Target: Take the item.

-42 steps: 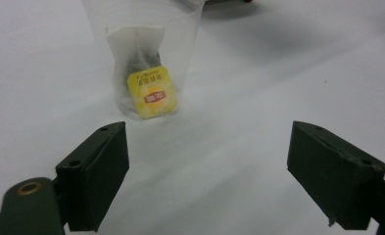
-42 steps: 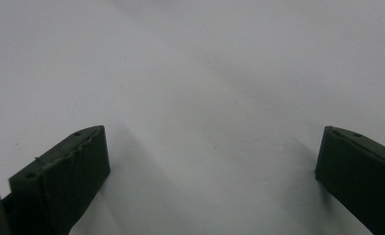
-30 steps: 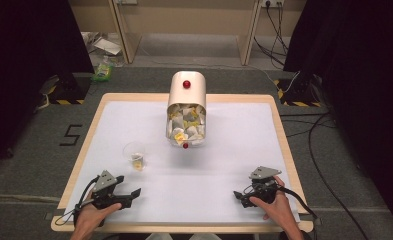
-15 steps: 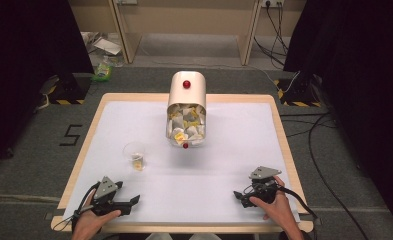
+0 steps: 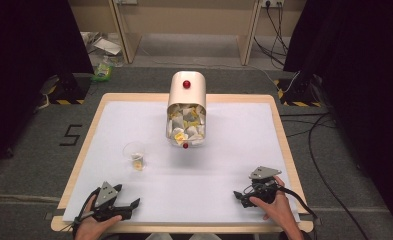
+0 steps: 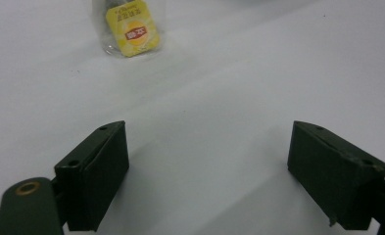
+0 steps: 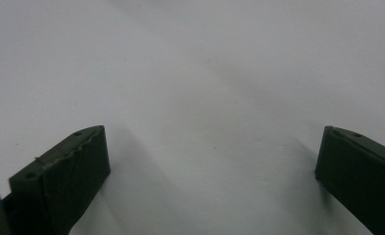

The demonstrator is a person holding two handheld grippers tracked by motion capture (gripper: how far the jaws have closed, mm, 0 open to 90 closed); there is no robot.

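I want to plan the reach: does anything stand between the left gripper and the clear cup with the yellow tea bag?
Nothing visible: only bare white table lies between the open left gripper and the cup.

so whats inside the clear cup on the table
The clear cup holds a tea bag with a yellow tag pressed against its wall. The cup's upper part is cut off in the left gripper view, so anything else inside is unclear.

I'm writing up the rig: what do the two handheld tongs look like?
Both are black. The left tongs and the right tongs each carry a grey three-cornered plate on top and trail a black cable. Their jaws are flat, dark rectangular blocks with small holes.
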